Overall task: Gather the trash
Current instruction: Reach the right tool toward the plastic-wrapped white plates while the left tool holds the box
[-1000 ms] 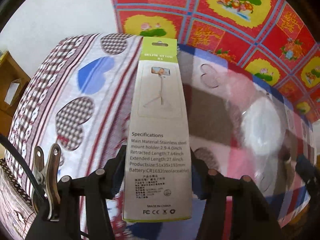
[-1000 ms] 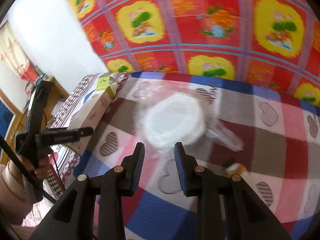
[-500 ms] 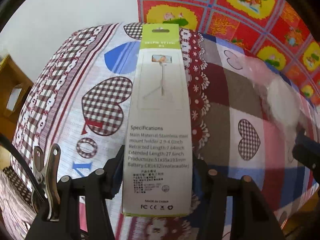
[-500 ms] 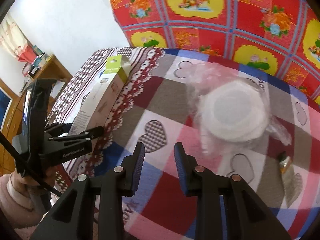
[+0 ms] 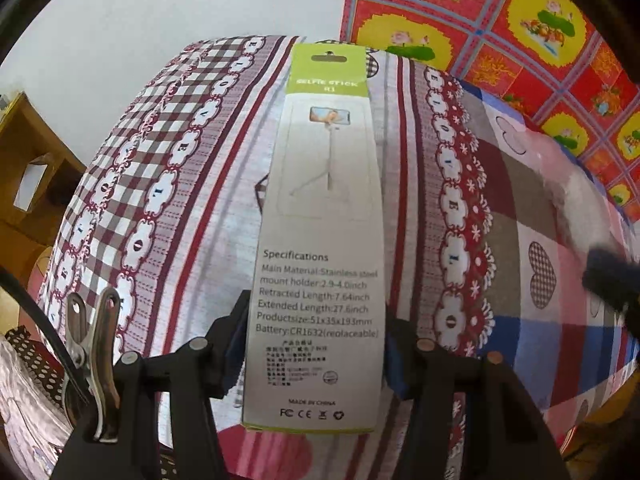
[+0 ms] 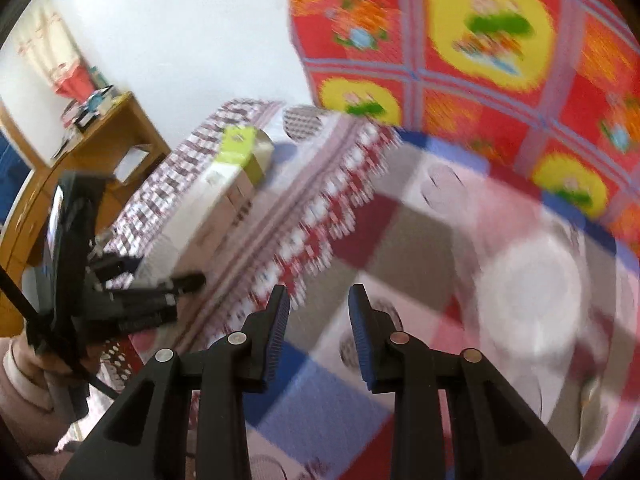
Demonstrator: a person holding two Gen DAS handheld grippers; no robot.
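From the left wrist view, the left gripper has its pads pressed on either side of a selfie stick box, a long white carton with a lime-green top and a specifications panel facing up. The box juts forward from the jaws, lifted clear above the bed cover with its checked hearts and maroon bands. A metal clip is fixed to the gripper's left side. At the far right edge a dark blurred shape intrudes, probably the other gripper's finger.

From the right wrist view, which is smeared with motion, the right gripper hangs over the patchwork part of the bed cover with its jaws partly apart and nothing between them. To the right lies a round white lid or dish wrapped in clear plastic, resting on the cover. On the left, the person's hand carries the left gripper with the box in it.

As I judge it, one piece of trash is picked up but not yet dropped anywhere; no bin shows. The white plastic-wrapped piece is left to collect.
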